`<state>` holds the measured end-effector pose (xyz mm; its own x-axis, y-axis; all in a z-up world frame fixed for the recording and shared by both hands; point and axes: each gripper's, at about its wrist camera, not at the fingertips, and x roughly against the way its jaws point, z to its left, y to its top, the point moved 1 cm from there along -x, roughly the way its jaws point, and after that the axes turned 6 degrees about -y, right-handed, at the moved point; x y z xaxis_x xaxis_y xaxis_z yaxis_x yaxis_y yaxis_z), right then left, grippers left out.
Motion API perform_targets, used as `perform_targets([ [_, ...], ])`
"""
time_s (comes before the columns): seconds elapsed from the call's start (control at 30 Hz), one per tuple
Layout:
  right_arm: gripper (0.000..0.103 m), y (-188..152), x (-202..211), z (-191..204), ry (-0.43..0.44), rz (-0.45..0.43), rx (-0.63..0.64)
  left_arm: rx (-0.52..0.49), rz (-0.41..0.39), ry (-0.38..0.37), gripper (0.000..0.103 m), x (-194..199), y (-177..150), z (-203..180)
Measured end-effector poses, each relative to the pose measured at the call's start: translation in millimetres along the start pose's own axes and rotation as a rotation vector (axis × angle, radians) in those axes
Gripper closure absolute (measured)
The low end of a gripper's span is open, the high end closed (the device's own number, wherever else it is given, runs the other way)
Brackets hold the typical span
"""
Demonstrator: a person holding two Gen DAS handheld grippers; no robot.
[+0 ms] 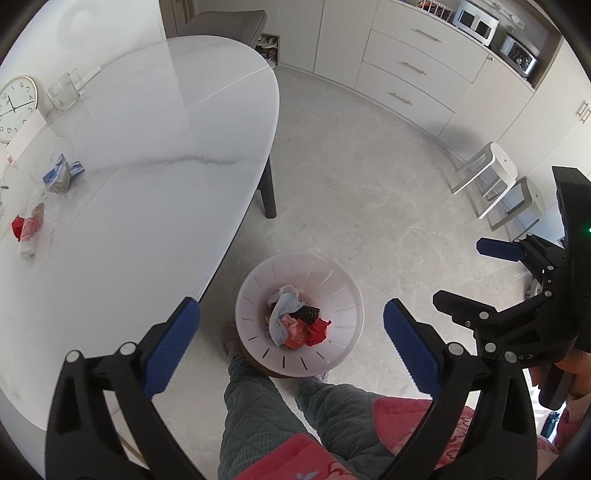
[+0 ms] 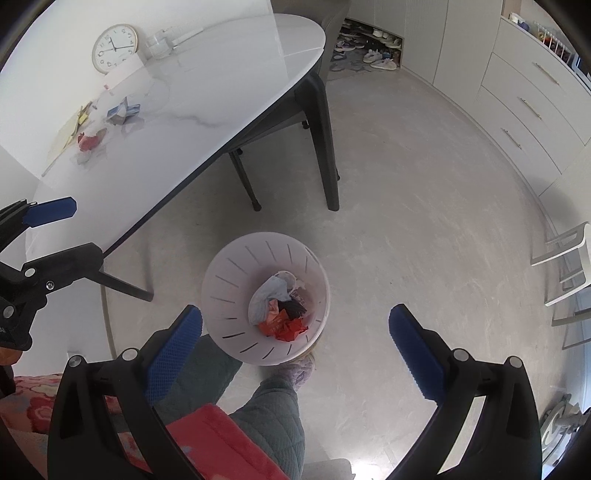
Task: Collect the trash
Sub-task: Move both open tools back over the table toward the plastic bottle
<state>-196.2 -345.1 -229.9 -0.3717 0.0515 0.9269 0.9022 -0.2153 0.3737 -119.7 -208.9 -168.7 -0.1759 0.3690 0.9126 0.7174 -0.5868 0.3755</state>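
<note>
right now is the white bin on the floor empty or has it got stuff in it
Not empty: the white bin stands upright with crumpled trash covering its bottom, red, pale blue and dark pieces, well below the rim.

Right gripper [image 2: 295, 339] gapes empty above bin [image 2: 221, 280] — trash [image 2: 277, 306] inside.

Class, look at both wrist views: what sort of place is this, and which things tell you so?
Most likely a home kitchen-dining room. A marble-look dining table stands near built-in drawers; a toaster oven sits in a cabinet niche, and shoes fill a low shelf. A white wastebasket of trash stands on the floor.
</note>
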Motion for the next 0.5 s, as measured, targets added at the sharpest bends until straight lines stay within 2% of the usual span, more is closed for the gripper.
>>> perform_targets([
  [0.5,0.003,17,6,16,0.026,-0.025,0.072,0.088,-0.04,0.042,0.008,16,0,18],
])
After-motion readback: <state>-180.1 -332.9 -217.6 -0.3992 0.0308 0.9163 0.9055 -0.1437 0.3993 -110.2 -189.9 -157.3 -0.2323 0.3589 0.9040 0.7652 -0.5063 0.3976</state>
